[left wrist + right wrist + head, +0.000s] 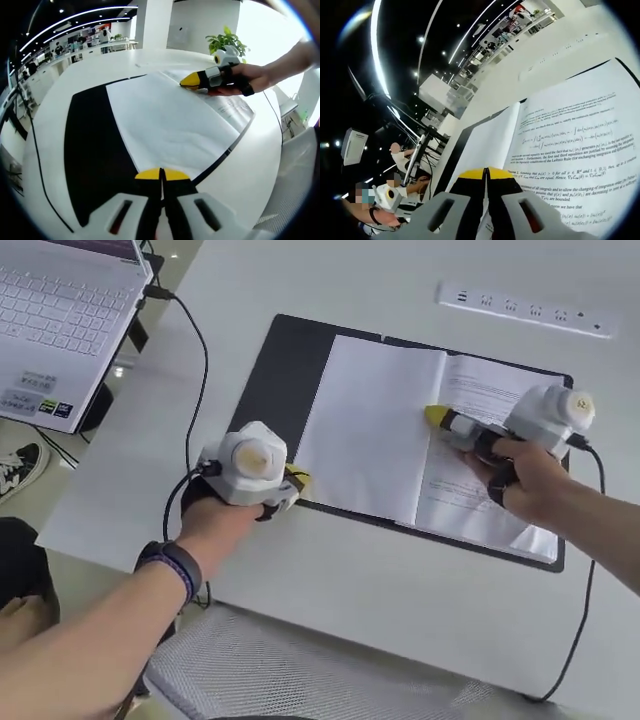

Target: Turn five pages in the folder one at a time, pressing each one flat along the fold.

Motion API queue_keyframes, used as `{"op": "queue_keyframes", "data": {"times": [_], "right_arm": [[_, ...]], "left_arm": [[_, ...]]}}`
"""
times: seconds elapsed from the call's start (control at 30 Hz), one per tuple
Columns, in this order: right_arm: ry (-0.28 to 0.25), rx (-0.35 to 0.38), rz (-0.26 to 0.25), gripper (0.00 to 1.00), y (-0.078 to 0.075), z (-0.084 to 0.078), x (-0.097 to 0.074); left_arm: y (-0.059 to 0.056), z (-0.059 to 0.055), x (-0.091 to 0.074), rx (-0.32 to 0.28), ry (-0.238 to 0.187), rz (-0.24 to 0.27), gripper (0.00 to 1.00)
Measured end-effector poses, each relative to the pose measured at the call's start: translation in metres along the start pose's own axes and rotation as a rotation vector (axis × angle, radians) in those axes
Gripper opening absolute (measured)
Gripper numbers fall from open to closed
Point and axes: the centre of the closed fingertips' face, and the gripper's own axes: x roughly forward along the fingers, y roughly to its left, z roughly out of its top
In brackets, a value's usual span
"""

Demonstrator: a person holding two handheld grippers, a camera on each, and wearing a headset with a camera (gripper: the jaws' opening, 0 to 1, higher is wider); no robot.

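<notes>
Head view: an open black folder (285, 365) lies on a white table (330, 580). A blank page (370, 430) is spread across its middle and a printed page (490, 390) lies on its right-hand side. The right gripper (436, 417), held in a hand (525, 480), lays its yellow tip at the fold between the two pages. The left gripper (297, 480) sits at the folder's near edge, by the lower corner of the blank page, held by a hand with a dark wristband (170, 562). A laptop (60, 320) stands at the table's far left with a black cable (200, 370) trailing from it, and a power strip (525, 308) lies beyond the folder.

Left gripper view: the left gripper (161, 174) has its jaws clenched, yellow tips meeting with nothing between them, over the near edge of the folder (90, 150). The blank page (170, 120) stretches ahead – at its far edge the right gripper (189, 81) points its yellow tip at the fold. A potted plant (227, 42) stands behind it.

Right gripper view: the right gripper (485, 174) has its jaws pressed together, holding nothing, low over the printed page (570, 145) just beside the fold. The blank page (490, 140) runs off to the left – its surface lies close to flat. People sit at desks in the dim background.
</notes>
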Motion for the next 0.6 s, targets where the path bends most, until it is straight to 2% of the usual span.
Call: {"op": "queue_keyframes", "data": {"times": [0.03, 0.13, 0.23, 0.27, 0.3, 0.37, 0.47, 0.6], "right_arm": [[0.001, -0.006, 0.002, 0.00, -0.003, 0.001, 0.001], [0.001, -0.016, 0.010, 0.00, 0.002, 0.001, 0.000], [-0.017, -0.001, 0.008, 0.00, 0.002, 0.005, 0.000], [-0.025, 0.004, 0.005, 0.00, -0.008, 0.010, 0.005], [-0.029, 0.007, 0.004, 0.00, -0.011, 0.012, 0.007], [-0.044, 0.023, -0.003, 0.00, -0.006, 0.016, 0.007], [-0.074, 0.089, -0.024, 0.00, -0.012, 0.025, 0.012], [-0.099, 0.081, -0.032, 0.00, -0.026, 0.036, 0.024]], "left_arm": [[0.000, 0.000, 0.000, 0.003, 0.001, 0.000, 0.00], [-0.001, 0.001, -0.001, 0.000, -0.001, -0.003, 0.00], [-0.001, 0.001, -0.002, -0.001, 0.000, -0.003, 0.00], [-0.001, 0.001, -0.002, -0.004, -0.001, -0.002, 0.00], [-0.001, 0.002, -0.002, -0.009, -0.002, 0.000, 0.00], [-0.001, 0.002, -0.002, -0.022, -0.006, 0.004, 0.00], [-0.002, 0.001, -0.003, -0.008, -0.008, 0.014, 0.00], [-0.001, 0.002, -0.003, -0.019, -0.010, 0.005, 0.00]]}}
